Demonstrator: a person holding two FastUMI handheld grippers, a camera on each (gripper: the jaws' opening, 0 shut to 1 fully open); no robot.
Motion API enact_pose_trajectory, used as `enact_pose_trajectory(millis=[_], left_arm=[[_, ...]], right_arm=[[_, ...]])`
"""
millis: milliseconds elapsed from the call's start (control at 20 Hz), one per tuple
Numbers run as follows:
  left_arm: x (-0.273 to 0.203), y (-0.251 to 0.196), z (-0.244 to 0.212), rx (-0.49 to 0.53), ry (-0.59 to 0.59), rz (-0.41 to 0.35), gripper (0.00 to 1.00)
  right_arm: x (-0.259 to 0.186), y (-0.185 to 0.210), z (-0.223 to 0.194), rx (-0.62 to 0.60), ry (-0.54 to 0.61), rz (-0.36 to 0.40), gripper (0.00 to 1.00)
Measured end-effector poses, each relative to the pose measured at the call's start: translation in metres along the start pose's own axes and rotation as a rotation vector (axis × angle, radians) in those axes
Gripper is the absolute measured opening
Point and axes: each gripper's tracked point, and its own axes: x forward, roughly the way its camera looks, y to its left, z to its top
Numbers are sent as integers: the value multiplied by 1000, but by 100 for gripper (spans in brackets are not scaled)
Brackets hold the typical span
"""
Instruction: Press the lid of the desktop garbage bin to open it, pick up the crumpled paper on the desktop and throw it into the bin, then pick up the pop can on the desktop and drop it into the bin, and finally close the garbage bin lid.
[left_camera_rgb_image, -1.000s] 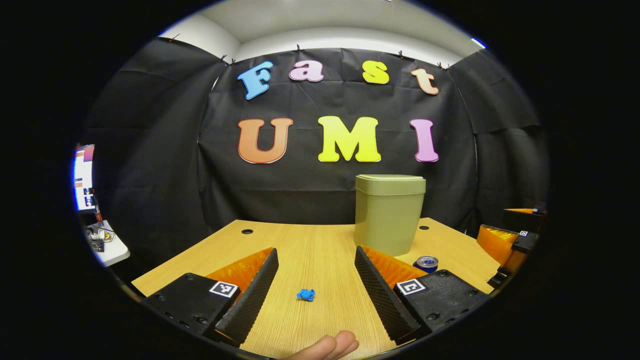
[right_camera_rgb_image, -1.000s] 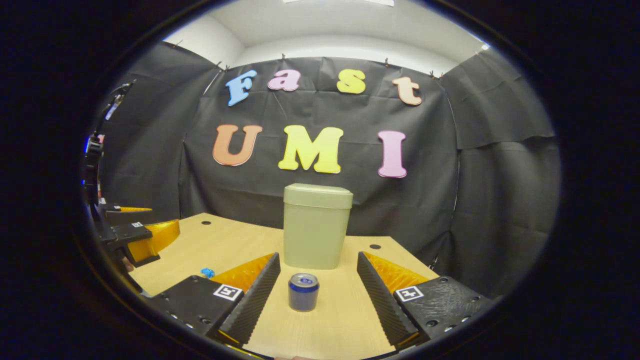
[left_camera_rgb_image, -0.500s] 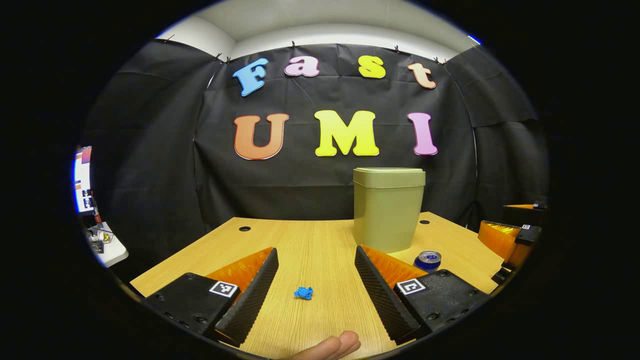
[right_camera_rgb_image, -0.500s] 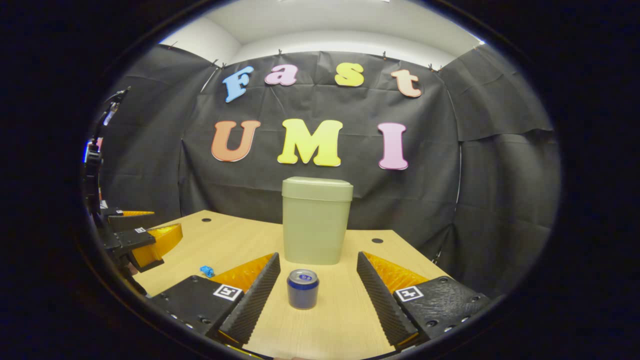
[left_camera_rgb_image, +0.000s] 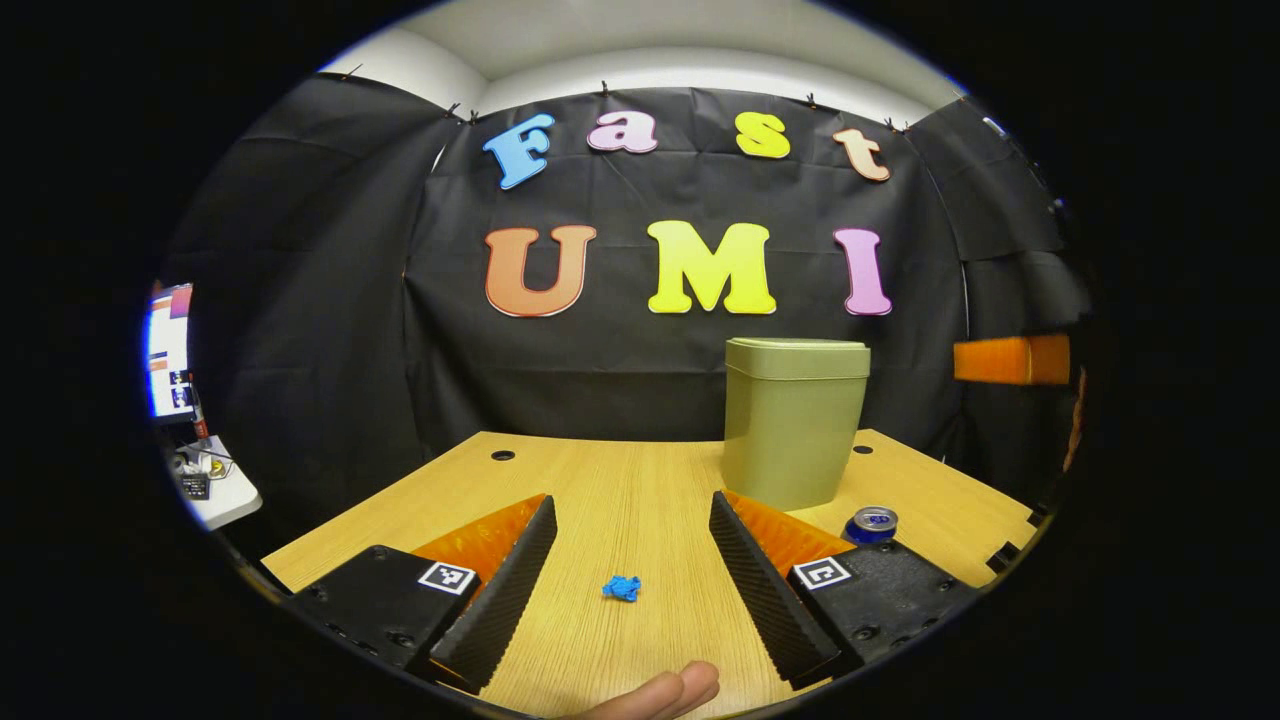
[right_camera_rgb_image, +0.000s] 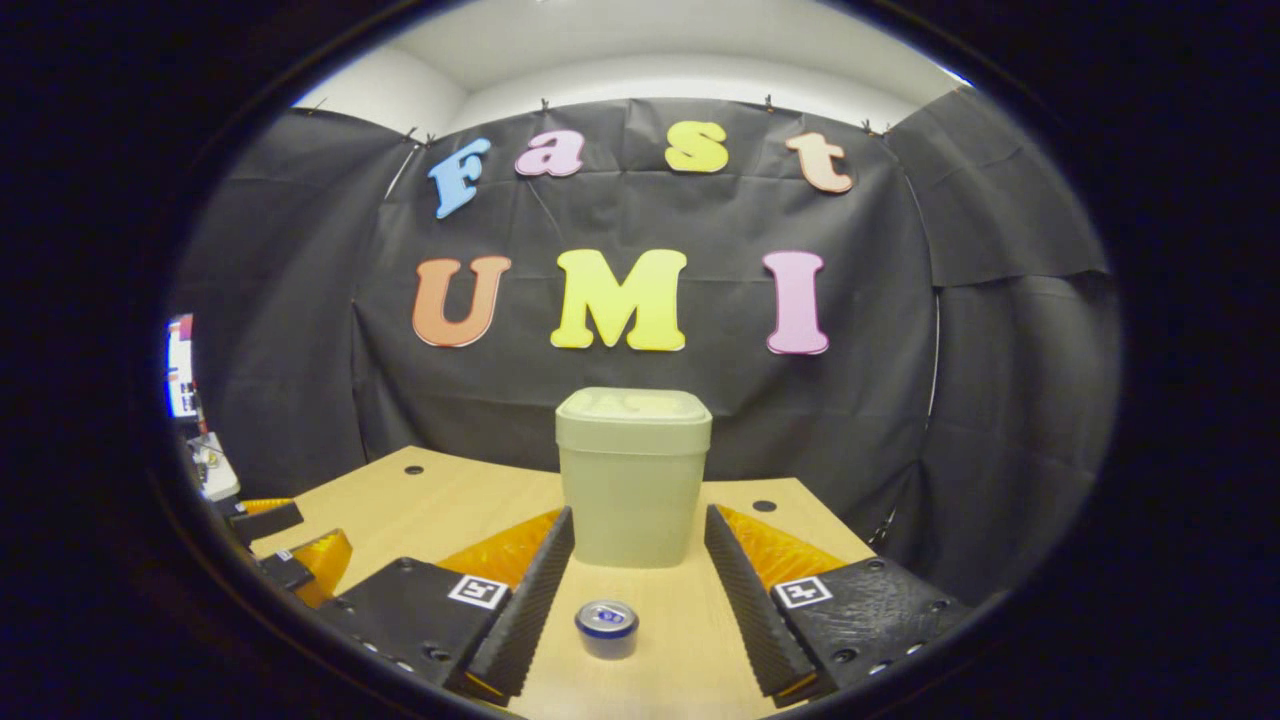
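Bin sits near the back of the wooden desk, green, lid down flat on top, so it's closed. In the right gripper view it's dead ahead, framed between the two fingers, and from that higher angle you can see the top of the lid.

Right gripper has its fingers spread wide and isn't holding anything. The pop can stands upright on the desk below and between the fingers, nearer the camera than the bin, not touching either of them. Over at the lower left edge of that view you can catch a bit of the left gripper, low by the desk.

Left gripper is spread wide too, nothing in it. The crumpled paper, a small blue wad, lies on the desk right between its fingers, apart from both. From this view the bin is off to the right and farther back, and the can peeks out just behind the right-hand finger, near the bin's base. A fingertip of the person's hand pokes in at the bottom edge. An orange piece of the other gripper shows at the far right, up around lid height.

A monitor and a cluttered white table sit past the curtain on the left.
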Motion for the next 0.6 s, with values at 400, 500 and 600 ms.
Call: enact_pose_trajectory(millis=[400,500,600], left_arm=[[8,-5,-9,1,24,-3,99],[9,-5,-11,2,27,-4,99],[9,-9,-14,1,32,-11,99]], right_arm=[[71,-18,53,-6,81,-23,38],[88,-18,52,0,92,-13,2],[102,-18,55,-11,105,-13,0]])
